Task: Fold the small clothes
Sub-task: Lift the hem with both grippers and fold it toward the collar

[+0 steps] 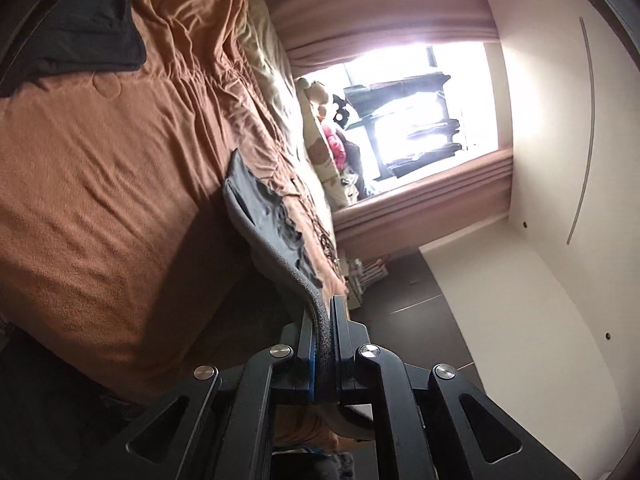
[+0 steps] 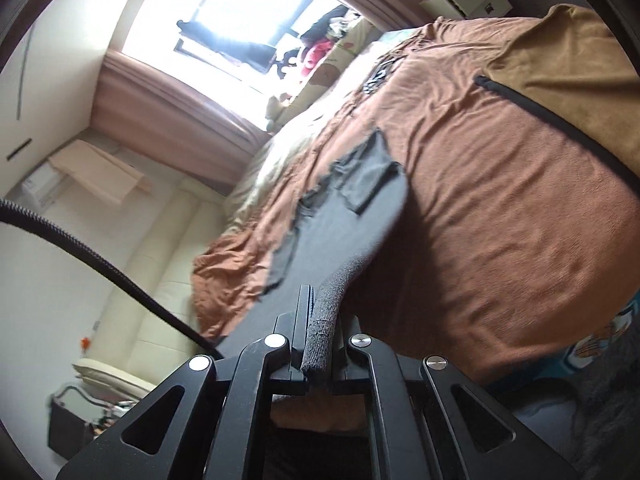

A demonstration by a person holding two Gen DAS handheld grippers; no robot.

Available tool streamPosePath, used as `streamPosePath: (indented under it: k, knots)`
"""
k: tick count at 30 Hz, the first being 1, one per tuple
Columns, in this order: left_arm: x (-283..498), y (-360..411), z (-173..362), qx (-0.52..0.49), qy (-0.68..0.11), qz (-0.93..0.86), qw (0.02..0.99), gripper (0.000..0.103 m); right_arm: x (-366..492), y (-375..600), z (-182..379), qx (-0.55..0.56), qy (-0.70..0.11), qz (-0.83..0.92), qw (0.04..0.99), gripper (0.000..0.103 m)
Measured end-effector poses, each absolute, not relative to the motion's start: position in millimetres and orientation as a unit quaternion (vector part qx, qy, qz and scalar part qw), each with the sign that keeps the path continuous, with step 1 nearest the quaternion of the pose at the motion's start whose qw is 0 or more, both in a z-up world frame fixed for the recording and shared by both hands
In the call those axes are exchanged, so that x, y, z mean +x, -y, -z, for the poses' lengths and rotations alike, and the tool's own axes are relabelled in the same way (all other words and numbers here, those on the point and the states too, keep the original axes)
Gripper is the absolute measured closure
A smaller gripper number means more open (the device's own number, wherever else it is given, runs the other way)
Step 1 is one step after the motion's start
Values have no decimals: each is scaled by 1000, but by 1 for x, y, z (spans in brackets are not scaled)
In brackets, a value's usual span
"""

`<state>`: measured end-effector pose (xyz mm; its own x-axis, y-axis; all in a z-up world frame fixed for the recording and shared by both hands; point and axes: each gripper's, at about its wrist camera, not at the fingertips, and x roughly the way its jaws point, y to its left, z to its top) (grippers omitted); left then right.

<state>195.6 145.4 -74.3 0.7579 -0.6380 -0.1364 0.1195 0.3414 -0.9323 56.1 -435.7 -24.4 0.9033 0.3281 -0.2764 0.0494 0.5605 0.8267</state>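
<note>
A small dark grey garment (image 1: 264, 208) hangs stretched over the brown bedspread (image 1: 100, 184), with its ribbed hem pinched at both ends. My left gripper (image 1: 325, 312) is shut on one end of the hem, the fabric running away from it toward the bed. In the right wrist view the same grey garment (image 2: 340, 216) spreads flat ahead, a short sleeve folded over on top. My right gripper (image 2: 320, 304) is shut on the other end of the ribbed hem. The garment's far edge lies on the brown bedspread (image 2: 480, 208).
A black cloth (image 1: 80, 28) lies on the bed at the far side. A tan blanket with black trim (image 2: 560, 68) covers one bed corner. Pink curtains (image 1: 400, 12), a bright window and stuffed toys (image 1: 332, 136) line the bed. A black cable (image 2: 100, 256) crosses the right view.
</note>
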Motion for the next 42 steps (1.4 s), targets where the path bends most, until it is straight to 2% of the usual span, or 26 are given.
streamPosePath:
  k: [15,31,42]
  knots:
    - [117,-163,-1,-492,-189,291,799,97,-9,428,7,449,-148,-143,870,102]
    - [39,-164,1,-445,-185,324,814,97,-61,423,35,446,-140,-150,871,102]
    - [69,-166,7,-454,-198,298,816,97,-50,428,35,448,-146,-139,871,102]
